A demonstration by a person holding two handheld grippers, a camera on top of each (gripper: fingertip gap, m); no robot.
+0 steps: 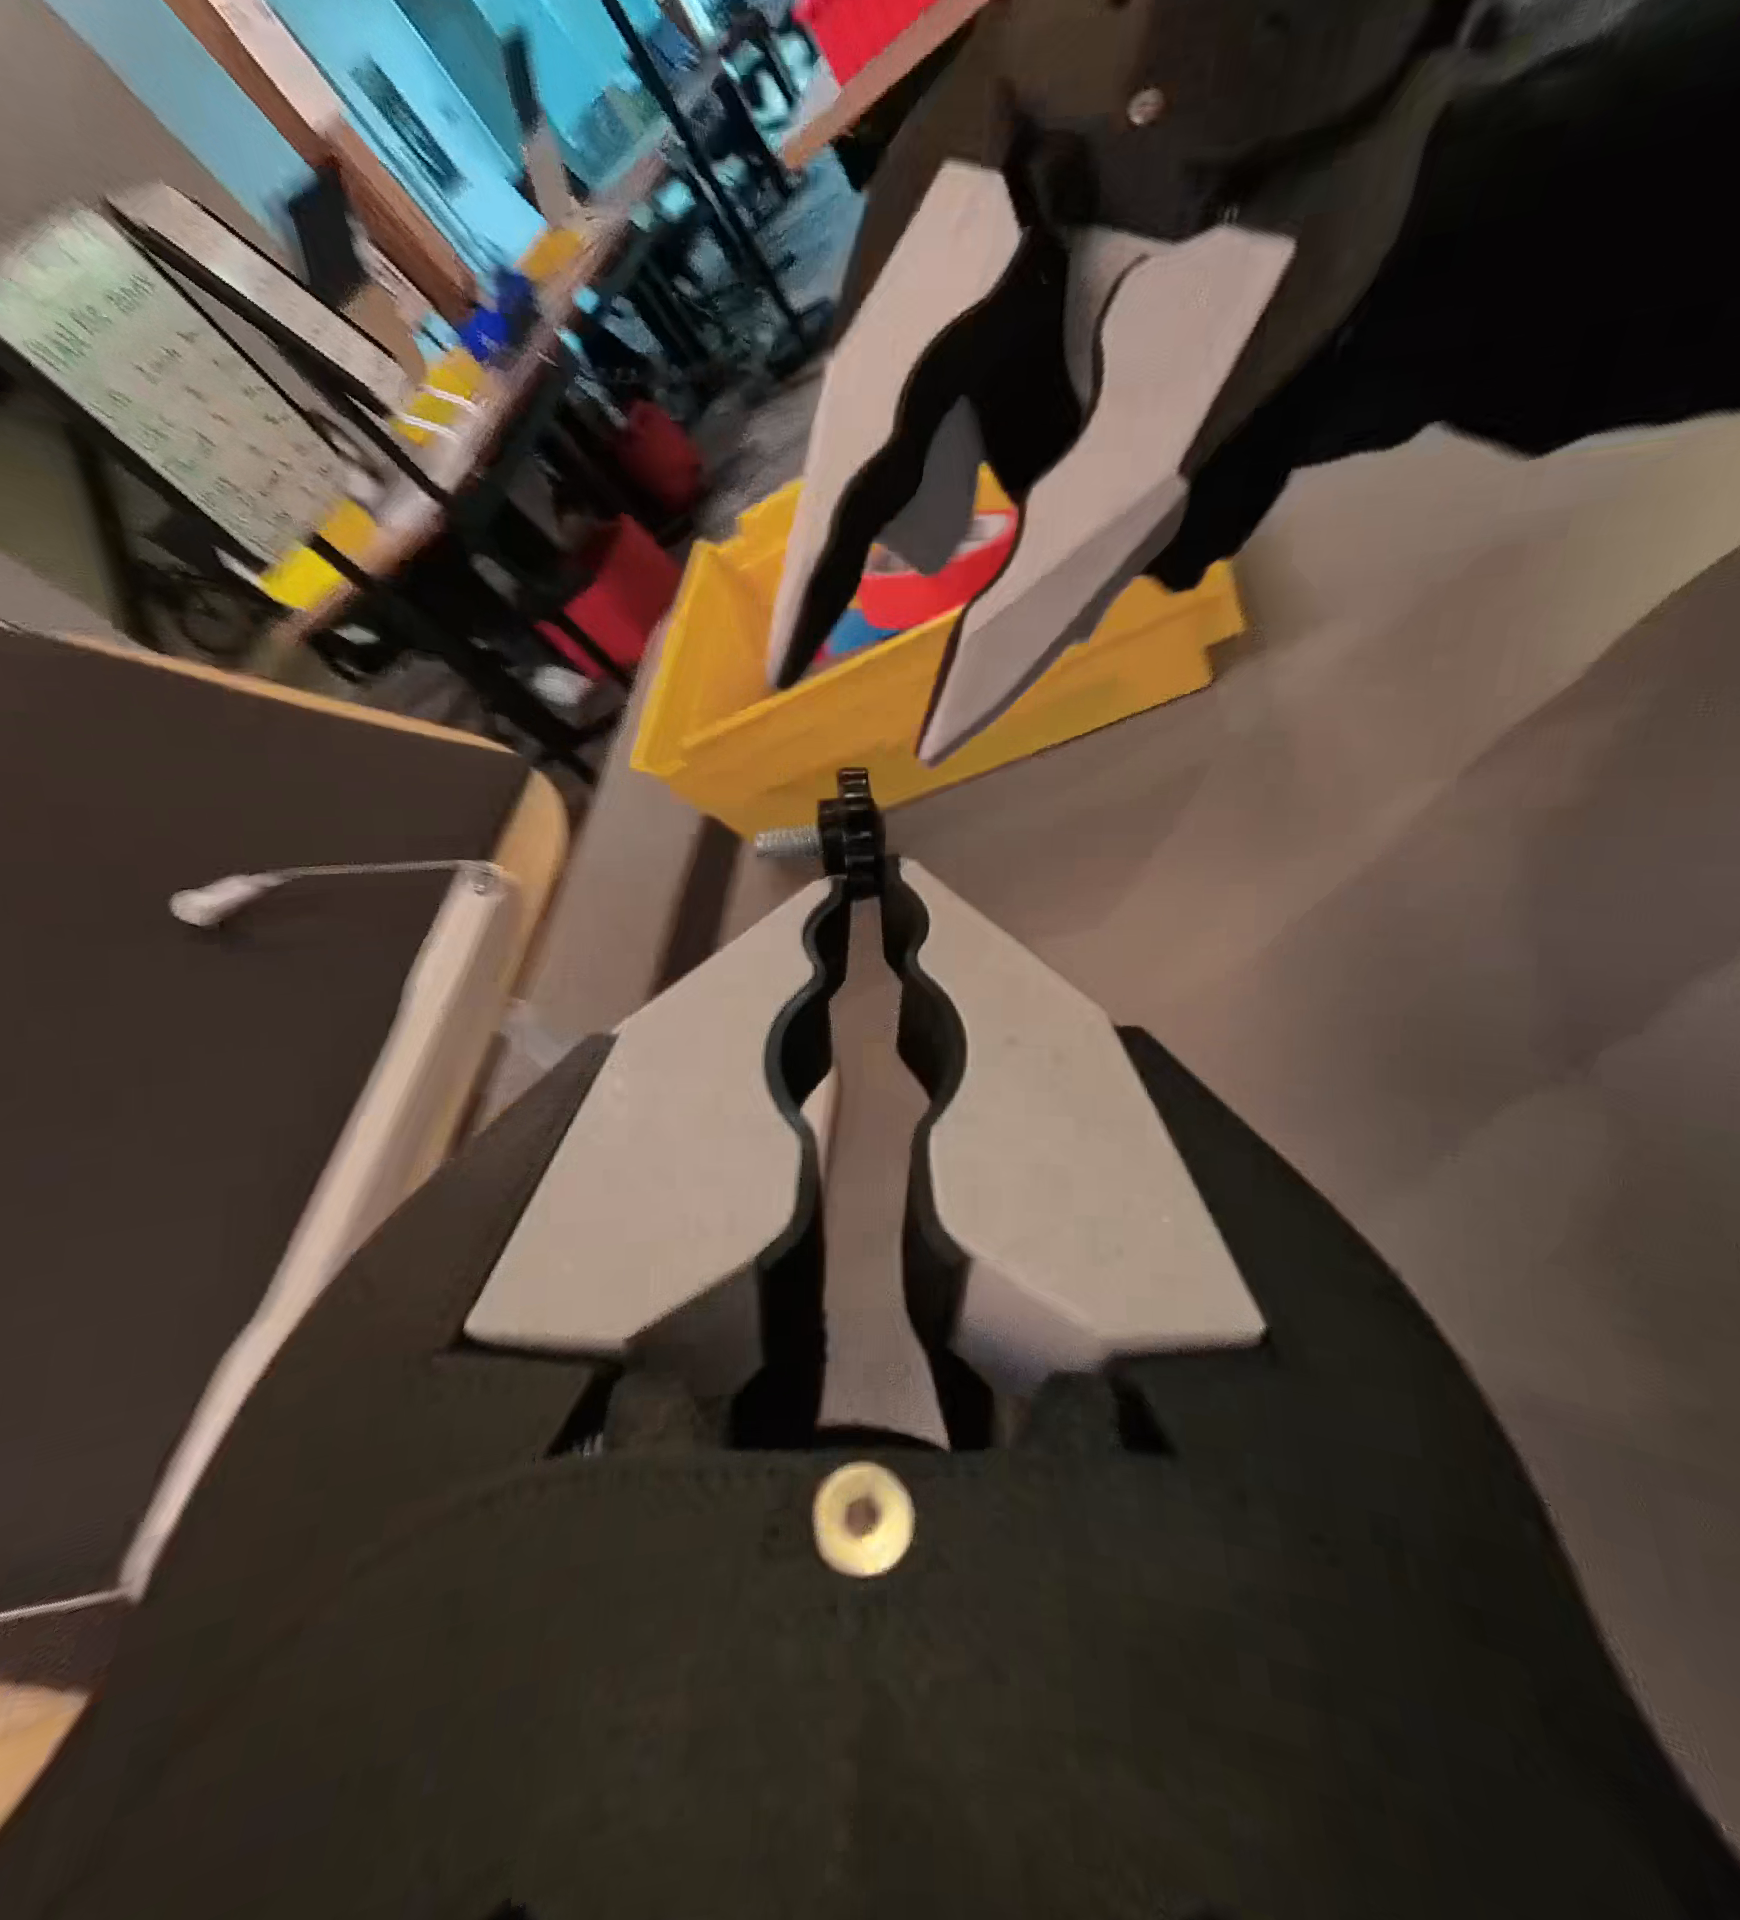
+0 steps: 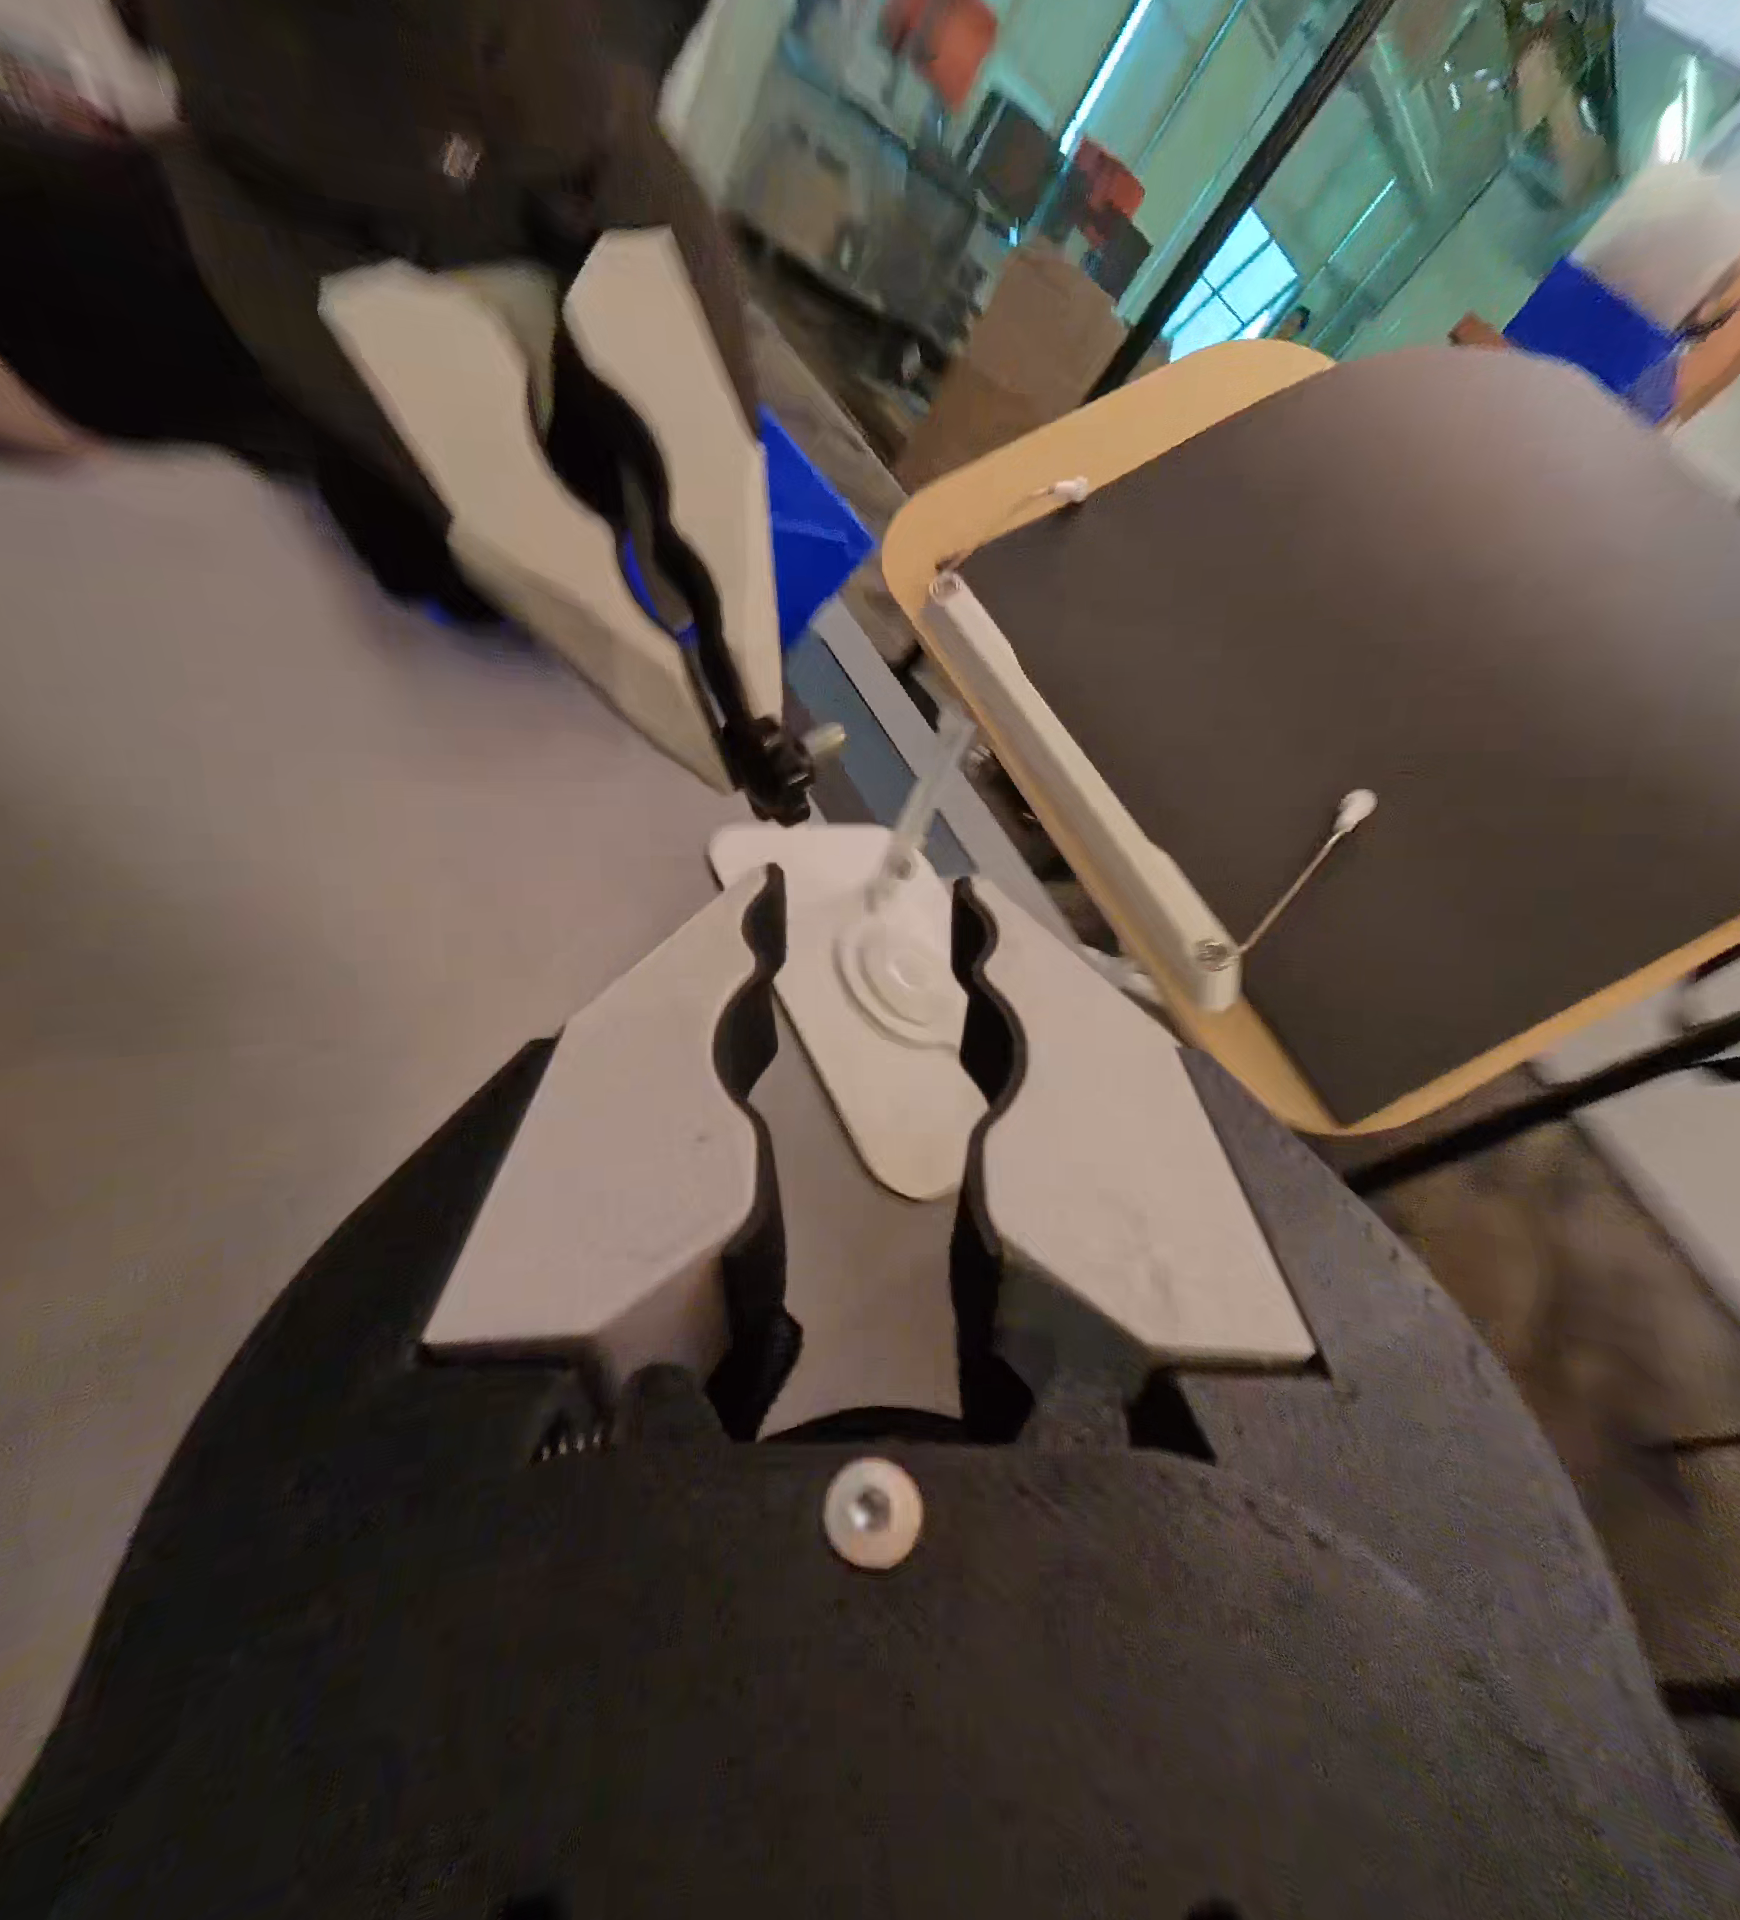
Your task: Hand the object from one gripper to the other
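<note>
We're looking at matt grey plastic fingers [image 1: 1032, 1122] on the left gripper [image 1: 858, 883], pinching a black ridged plastic knob [image 1: 853, 831] with a bright threaded metal stud showing. The right gripper [image 2: 861, 894] is showing a rough, grainy black printed body and a shiny metal screw [image 2: 872, 1525]. The yellow bin [image 1: 824, 727] is gleaming like glossy plastic. We're seeing a dull dark board [image 2: 1417, 675] edged in pale smooth wood, with a brushed metal bar [image 2: 1074, 790] across it.

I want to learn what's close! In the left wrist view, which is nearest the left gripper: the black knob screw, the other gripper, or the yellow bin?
1. Black knob screw, between its fingers.
2. Right gripper, just above.
3. Yellow bin, behind.
</note>
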